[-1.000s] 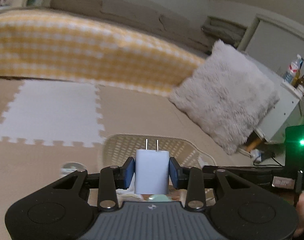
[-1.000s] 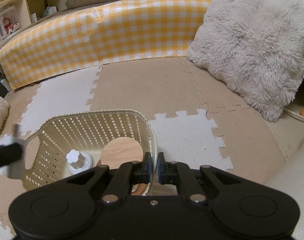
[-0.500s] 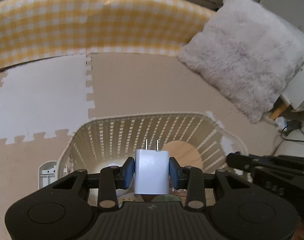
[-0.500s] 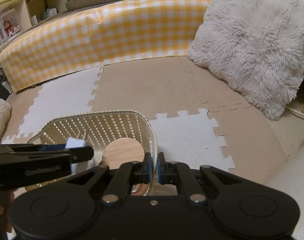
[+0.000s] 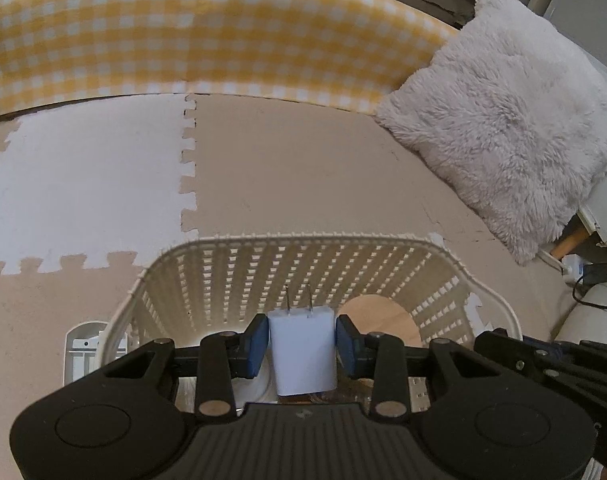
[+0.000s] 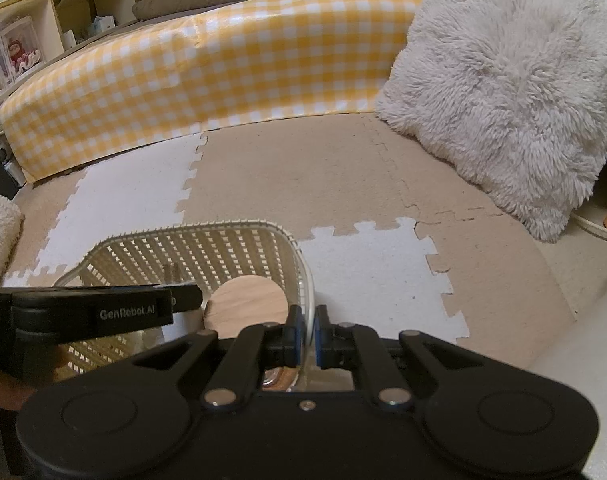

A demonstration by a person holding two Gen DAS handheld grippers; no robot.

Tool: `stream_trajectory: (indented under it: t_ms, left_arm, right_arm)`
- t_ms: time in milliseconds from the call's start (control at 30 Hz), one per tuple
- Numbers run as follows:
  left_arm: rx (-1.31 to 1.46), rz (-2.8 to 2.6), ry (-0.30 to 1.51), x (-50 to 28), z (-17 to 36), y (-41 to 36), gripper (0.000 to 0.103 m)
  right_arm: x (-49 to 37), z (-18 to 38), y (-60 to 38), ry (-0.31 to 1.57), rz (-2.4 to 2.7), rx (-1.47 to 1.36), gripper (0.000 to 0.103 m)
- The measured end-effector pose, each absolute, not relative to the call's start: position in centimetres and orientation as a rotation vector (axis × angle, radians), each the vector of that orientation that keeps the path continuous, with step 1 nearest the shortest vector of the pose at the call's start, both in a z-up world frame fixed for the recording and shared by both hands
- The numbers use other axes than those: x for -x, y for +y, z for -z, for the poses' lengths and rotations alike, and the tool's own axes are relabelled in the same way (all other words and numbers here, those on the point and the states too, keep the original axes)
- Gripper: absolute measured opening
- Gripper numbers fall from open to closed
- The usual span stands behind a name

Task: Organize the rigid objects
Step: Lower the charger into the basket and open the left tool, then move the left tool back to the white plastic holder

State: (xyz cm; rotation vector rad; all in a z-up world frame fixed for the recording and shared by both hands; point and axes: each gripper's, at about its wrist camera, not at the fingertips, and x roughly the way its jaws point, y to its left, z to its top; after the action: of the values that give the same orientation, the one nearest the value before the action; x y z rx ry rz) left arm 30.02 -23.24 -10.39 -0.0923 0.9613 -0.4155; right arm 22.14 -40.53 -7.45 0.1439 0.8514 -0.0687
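A yellow checked cover (image 5: 183, 36) runs across the back of the room, and a shaggy pale cushion (image 5: 503, 120) leans at its right end. Beige and white foam floor tiles (image 5: 287, 168) spread in front of them. On those tiles stands my cream lattice basket (image 5: 239, 276), its far wall facing me in both views. A round wooden disc (image 6: 245, 304) lies inside it, toward its right side. Just outside the basket's left wall, in the left wrist view, a small white plastic piece (image 5: 81, 354) rests on the floor; I cannot tell what it is.

My right claw (image 6: 308, 330) is pinched onto the basket's near right rim, the thin edge running up between its blue pads. My left claw (image 5: 302, 346) clamps a white plug adapter (image 5: 303, 354) by its two flat sides, prongs pointing away from me. I hold the adapter over the basket's open top, above the near edge, with the lattice wall behind the prongs
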Motion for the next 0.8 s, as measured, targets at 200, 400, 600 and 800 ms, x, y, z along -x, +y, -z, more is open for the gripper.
stream_trajectory:
  t_ms: [200, 400, 600, 800]
  left_arm:
    - [0.095, 0.430, 0.960, -29.9, 10.2, -23.3, 0.058]
    - [0.082, 0.455, 0.952, -29.1, 9.6, -23.5, 0.073]
    - [0.106, 0.486, 0.959, -28.3, 8.9, -23.3, 0.081]
    - [0.154, 0.506, 0.962, -27.5, 8.0, -22.6, 0.083]
  right_arm:
    - [-22.2, 7.5, -40.5, 0.853, 0.069, -0.145, 0.007]
    - [-22.1, 7.4, -40.4, 0.852, 0.069, -0.146, 0.007]
    - [-22.1, 7.4, -40.4, 0.852, 0.069, -0.146, 0.007]
    - [-22.1, 7.5, -40.6, 0.853, 0.067, -0.160, 0.006]
